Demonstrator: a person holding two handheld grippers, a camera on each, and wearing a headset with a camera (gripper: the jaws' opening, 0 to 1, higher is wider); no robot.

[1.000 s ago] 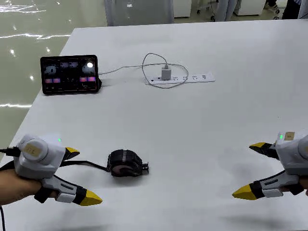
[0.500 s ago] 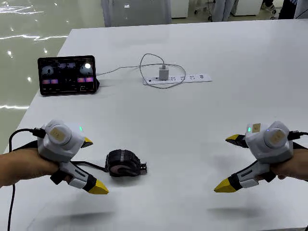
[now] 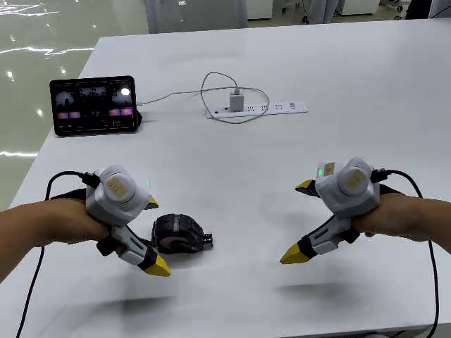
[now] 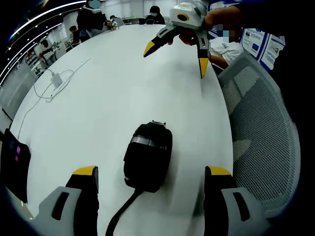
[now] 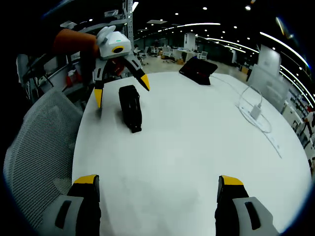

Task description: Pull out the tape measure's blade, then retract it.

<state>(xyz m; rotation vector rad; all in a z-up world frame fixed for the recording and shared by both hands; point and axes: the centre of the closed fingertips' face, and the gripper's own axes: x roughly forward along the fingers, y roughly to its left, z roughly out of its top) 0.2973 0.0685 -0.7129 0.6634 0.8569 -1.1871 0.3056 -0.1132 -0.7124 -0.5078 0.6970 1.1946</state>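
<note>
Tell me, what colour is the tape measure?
The tape measure is black. The left gripper view shows it best.

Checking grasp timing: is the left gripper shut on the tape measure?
No, the left gripper is open, its jaws spread wide with the tape measure lying between them, clear of both.

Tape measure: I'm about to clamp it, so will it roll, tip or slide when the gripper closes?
The tape measure appears to stand on its narrow edge, so a sideways nudge could tip it onto its face. Its compact, hard-looking case probably stays stiff when squeezed. On the smooth white table it may slide if pushed from one side.
</note>
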